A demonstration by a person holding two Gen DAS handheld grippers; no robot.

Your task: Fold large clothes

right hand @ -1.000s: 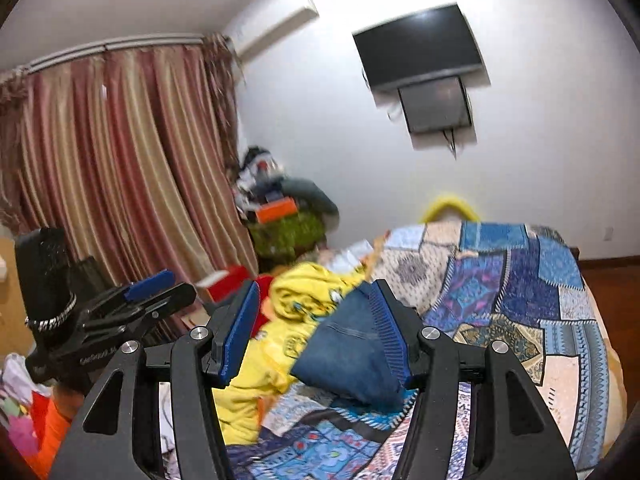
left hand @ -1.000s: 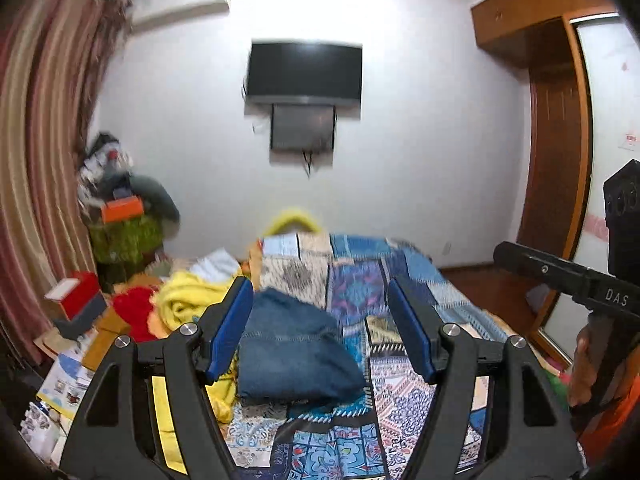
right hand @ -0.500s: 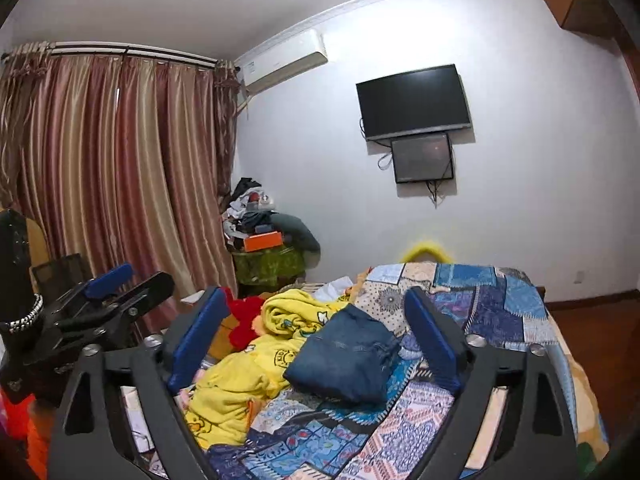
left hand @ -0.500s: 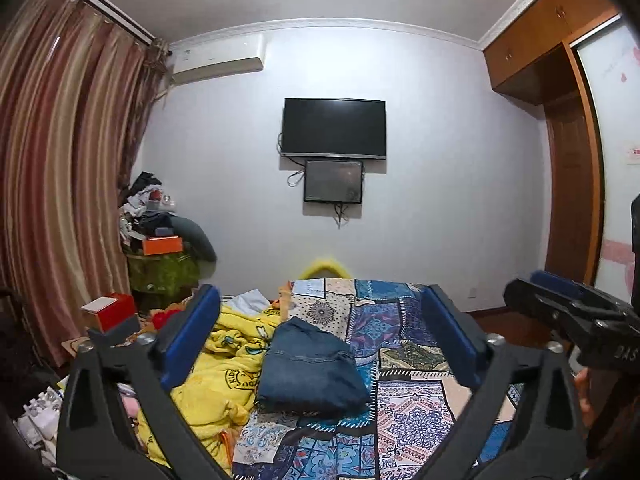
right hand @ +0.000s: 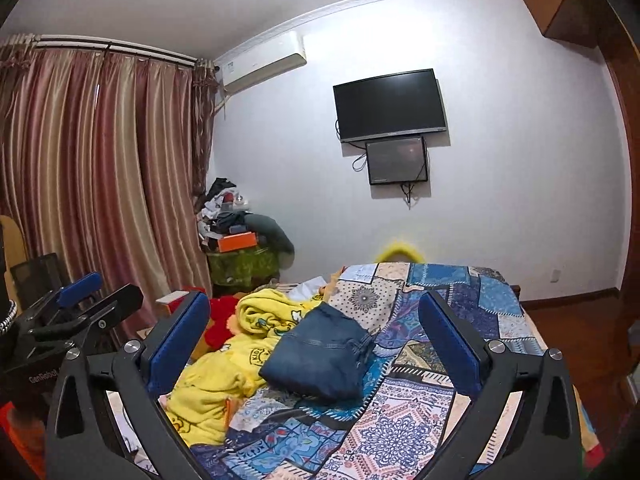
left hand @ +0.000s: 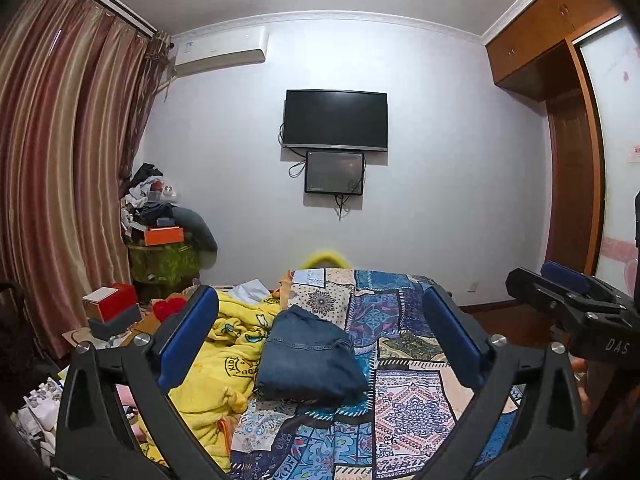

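A folded pair of blue jeans (left hand: 310, 362) lies on the patchwork bed cover (left hand: 404, 404); it also shows in the right wrist view (right hand: 322, 358). My left gripper (left hand: 320, 340) is open and empty, held back from the bed with the jeans framed between its blue pads. My right gripper (right hand: 316, 340) is open and empty too, also well short of the jeans. Each gripper shows at the edge of the other's view: the right one (left hand: 568, 304) and the left one (right hand: 80, 304).
A crumpled yellow blanket (left hand: 224, 364) lies left of the jeans. Red and grey boxes (left hand: 112, 312) and a cluttered green stand (left hand: 164, 256) are at the left by the curtains (left hand: 60, 184). A TV (left hand: 335, 119) hangs on the far wall. A wooden wardrobe (left hand: 576, 184) stands right.
Both grippers have opened wider and pulled up and back from the bed. The jeans stay folded on the cover.
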